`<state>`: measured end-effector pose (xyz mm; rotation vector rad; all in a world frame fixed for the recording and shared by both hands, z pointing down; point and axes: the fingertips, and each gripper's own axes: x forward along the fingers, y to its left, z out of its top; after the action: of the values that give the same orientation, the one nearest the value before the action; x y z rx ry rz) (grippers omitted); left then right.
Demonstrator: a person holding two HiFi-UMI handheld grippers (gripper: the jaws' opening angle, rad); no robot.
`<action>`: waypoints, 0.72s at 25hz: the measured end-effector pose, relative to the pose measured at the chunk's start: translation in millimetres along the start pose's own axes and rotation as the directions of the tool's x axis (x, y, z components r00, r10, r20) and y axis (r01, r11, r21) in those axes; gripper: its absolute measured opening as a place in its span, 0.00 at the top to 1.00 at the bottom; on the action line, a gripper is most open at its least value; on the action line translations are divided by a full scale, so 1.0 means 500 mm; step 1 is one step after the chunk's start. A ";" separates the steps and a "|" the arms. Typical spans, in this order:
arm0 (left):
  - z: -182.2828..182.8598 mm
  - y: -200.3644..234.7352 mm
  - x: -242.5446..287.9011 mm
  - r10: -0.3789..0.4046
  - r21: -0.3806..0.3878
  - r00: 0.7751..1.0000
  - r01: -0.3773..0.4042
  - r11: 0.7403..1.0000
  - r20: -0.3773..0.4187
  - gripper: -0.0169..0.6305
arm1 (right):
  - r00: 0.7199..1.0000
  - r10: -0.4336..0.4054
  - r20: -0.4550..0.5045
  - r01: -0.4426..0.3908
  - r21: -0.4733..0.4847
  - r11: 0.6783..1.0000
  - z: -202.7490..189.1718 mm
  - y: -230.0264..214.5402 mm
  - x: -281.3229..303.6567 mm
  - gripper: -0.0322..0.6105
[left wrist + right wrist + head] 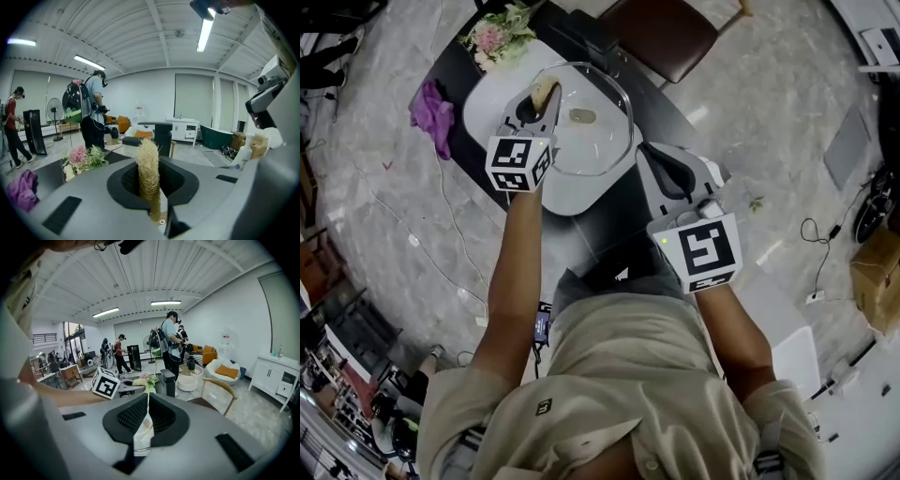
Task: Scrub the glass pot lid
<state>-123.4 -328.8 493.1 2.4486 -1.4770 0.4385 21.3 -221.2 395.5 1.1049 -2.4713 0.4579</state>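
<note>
Sitting near lid (598, 142) and loofah (544, 91): flowers (497, 36) (also cloth (434, 112)).

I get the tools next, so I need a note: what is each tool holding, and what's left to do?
Left tool: shut on the loofah scrubber, over the glass pot lid.
Right tool: shut on the lid's rim, holding it on the white tray.
Done: both things gripped; the pictures don't show how clean the lid is.
Left: scrub the lid all over.
</note>
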 end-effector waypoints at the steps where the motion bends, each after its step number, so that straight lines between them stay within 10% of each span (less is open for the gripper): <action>1: -0.020 0.007 0.017 0.010 -0.002 1.000 -0.010 1.000 -0.017 0.90 | 1.000 0.002 -0.009 -0.002 0.006 1.000 -0.008 -0.001 0.006 0.91; 12: -0.119 0.008 0.141 0.006 -0.035 0.995 -0.010 0.999 -0.104 0.90 | 0.997 0.008 -0.081 -0.002 0.077 0.997 -0.077 -0.020 0.042 0.91; 18: -0.157 -0.105 0.161 -0.146 -0.080 0.979 0.136 0.988 -0.141 0.90 | 0.997 -0.007 -0.078 0.013 0.079 0.997 -0.079 -0.035 0.043 0.91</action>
<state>-51.0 -342.1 593.1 2.3905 -1.2305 0.5159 30.1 -228.1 442.3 1.1079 -2.3984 0.5889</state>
